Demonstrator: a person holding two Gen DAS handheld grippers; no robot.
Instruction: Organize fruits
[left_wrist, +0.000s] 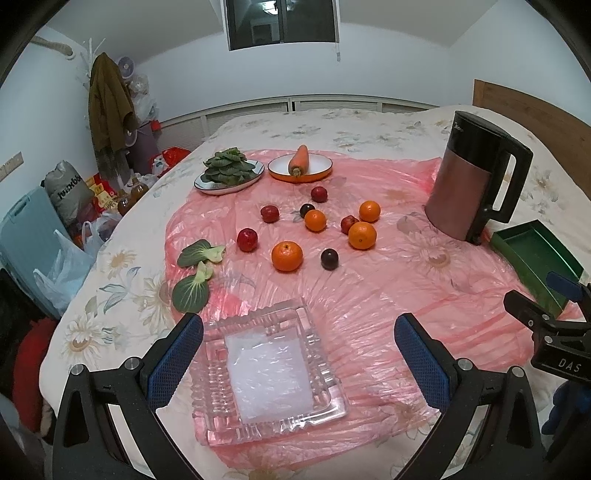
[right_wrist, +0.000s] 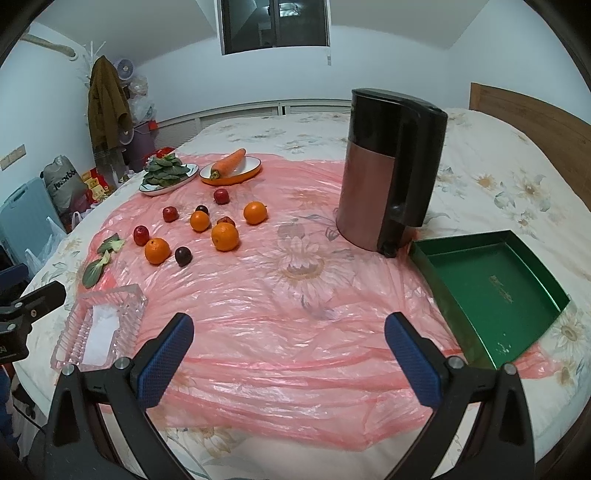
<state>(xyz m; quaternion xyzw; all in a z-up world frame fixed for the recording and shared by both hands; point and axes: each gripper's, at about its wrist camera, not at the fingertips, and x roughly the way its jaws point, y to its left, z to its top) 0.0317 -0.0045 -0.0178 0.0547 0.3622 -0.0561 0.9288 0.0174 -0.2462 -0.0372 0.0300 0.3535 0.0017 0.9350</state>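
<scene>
Several oranges, the nearest one (left_wrist: 287, 256) (right_wrist: 157, 251), lie on a pink plastic sheet (left_wrist: 369, 295) (right_wrist: 295, 314) spread over the bed. Several small red and dark plums are scattered among them, one dark plum (left_wrist: 329, 258) (right_wrist: 183, 256) being closest. A clear glass dish (left_wrist: 271, 373) (right_wrist: 98, 328) sits right below my left gripper (left_wrist: 299, 358), which is open and holds nothing. A green tray (right_wrist: 491, 291) (left_wrist: 535, 262) lies at the right. My right gripper (right_wrist: 289, 350) hovers open over bare sheet between dish and tray.
A tall brown and black kettle (left_wrist: 476, 177) (right_wrist: 388, 177) stands beside the green tray. At the back sit a plate of leafy greens (left_wrist: 229, 173) (right_wrist: 166, 173) and an orange bowl with a carrot (left_wrist: 300, 166) (right_wrist: 229, 168). Two loose green leaves (left_wrist: 195, 273) lie left of the fruit.
</scene>
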